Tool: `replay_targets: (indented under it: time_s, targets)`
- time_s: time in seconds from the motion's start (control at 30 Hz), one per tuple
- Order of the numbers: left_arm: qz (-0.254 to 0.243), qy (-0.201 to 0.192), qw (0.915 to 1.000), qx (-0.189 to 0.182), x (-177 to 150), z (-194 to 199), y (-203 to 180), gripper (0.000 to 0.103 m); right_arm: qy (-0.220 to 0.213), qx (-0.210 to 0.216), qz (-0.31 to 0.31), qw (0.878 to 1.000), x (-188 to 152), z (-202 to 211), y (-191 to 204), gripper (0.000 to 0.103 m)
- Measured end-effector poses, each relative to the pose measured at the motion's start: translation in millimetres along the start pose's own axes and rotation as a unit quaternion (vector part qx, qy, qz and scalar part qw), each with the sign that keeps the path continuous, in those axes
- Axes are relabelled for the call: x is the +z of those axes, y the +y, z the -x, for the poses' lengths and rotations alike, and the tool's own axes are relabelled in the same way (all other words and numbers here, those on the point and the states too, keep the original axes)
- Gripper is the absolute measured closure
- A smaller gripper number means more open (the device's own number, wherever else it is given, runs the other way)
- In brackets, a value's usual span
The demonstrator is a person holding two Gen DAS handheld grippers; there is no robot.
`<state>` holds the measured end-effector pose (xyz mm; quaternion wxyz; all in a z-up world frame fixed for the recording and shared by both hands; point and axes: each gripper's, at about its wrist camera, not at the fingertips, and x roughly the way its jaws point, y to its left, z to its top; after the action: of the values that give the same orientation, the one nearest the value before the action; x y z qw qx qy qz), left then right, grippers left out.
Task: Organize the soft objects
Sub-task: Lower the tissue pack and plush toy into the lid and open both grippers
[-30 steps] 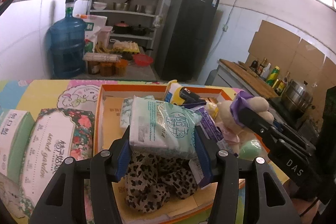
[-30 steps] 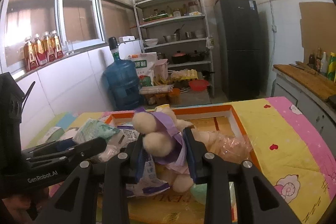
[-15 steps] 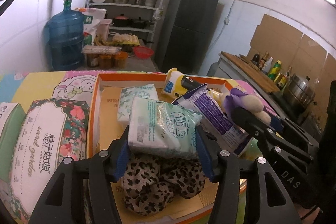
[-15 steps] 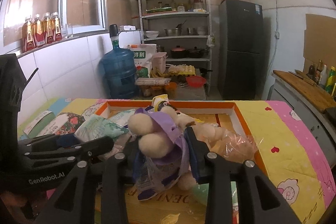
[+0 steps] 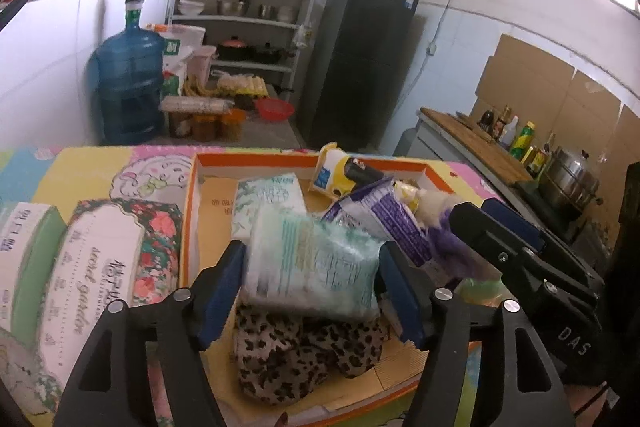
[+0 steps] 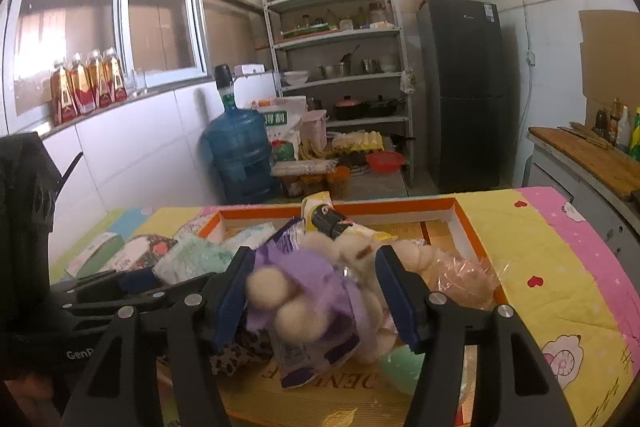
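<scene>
On the table at far left, two boxed tissue packs are noted outside the orange-rimmed tray. The left gripper is clamped on a pale green tissue pack, held above a leopard-print cloth in the tray. The right gripper is closed around a purple-dressed plush toy, with a purple packet hanging beneath. It is judged that both loads should be kept level, separated, and lowered singly so the packet is not dragged.
</scene>
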<state>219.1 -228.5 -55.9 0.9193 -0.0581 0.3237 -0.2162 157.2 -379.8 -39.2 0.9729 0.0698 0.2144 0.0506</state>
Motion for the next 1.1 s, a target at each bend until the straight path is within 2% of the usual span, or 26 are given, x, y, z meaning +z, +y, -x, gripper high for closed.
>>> replay_targets:
  time_s: [0.23, 0.6, 0.87, 1.1]
  targets:
    - [-0.005, -0.020, 0.9998, 0.004, 1, 20, -1, 0.032, -0.027, 0.011, -0.017, 0.999, 3, 12, -4, 0.041]
    - [-0.010, -0.041, 0.9990, 0.015, 0, 50, 2, 0.032, -0.036, 0.022, -0.031, 0.999, 3, 22, -2, 0.041]
    - [-0.010, -0.055, 0.9978, 0.034, -3, 77, 11, 0.032, -0.039, 0.011, -0.022, 0.999, 3, 36, 14, 0.041]
    - [-0.007, -0.074, 0.9960, 0.050, -11, 109, 24, 0.032, -0.030, 0.019, -0.014, 0.999, -3, 46, 41, 0.041]
